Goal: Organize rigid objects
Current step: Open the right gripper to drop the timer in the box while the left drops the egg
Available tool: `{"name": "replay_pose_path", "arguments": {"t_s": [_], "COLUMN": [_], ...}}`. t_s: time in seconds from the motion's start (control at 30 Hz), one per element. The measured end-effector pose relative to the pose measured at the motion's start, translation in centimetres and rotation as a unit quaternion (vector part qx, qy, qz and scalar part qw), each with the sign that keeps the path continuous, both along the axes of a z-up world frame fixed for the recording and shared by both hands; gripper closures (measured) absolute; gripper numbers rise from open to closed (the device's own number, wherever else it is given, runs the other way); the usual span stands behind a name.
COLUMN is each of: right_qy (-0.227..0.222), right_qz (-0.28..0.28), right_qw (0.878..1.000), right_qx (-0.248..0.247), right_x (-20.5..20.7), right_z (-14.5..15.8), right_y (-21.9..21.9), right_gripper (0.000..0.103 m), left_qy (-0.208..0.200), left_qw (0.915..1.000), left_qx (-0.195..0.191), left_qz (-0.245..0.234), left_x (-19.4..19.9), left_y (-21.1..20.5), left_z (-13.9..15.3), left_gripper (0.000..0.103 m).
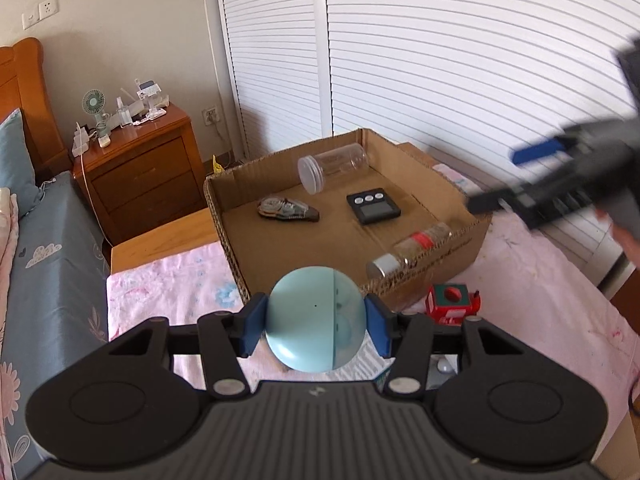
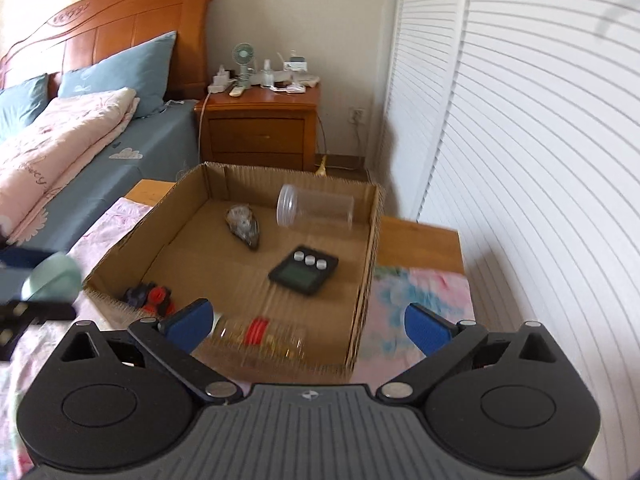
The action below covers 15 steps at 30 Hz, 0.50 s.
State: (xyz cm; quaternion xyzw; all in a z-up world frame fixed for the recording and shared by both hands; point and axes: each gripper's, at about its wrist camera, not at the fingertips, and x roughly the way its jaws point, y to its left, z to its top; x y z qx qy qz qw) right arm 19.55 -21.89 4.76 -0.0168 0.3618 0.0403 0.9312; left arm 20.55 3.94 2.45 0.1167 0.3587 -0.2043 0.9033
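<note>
My left gripper (image 1: 316,320) is shut on a pale blue round case (image 1: 316,320) and holds it above the pink cloth, just short of the cardboard box (image 1: 472,240). The case also shows at the left edge of the right wrist view (image 2: 52,280). The box (image 2: 364,280) holds a clear plastic jar (image 1: 332,166), a tape dispenser (image 1: 288,210), a black digital timer (image 1: 374,206) and a spice bottle (image 1: 412,248). My right gripper (image 2: 308,324) is open and empty above the box's near edge; it shows blurred at the right of the left wrist view (image 1: 504,184).
A red toy (image 1: 452,304) sits on the pink cloth outside the box; a red and dark toy (image 2: 152,298) shows at the box's near left corner. A wooden nightstand (image 2: 260,128) with a fan stands behind, a bed (image 2: 80,140) at left, louvred doors (image 2: 520,160) at right.
</note>
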Motion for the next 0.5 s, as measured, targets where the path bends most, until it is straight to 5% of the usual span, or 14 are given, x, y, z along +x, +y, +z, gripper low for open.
{"name": "replay_pose_path", "arguments": {"t_s": [0.5], "right_qy": [0.007], "right_qz": [-0.042], "right_qw": [0.998], "right_qx": [0.034], "right_x": [-8.2], "right_z": [-1.6], "right_y": [1.9], "right_gripper": [0.000], "left_qy": [0.020], "left_qw": [0.9997], "left_qx": [0.012], "left_qz": [0.012], "left_x": [6.9], "left_y": [-2.3], "left_z": [-0.2], "left_gripper": [0.051]}}
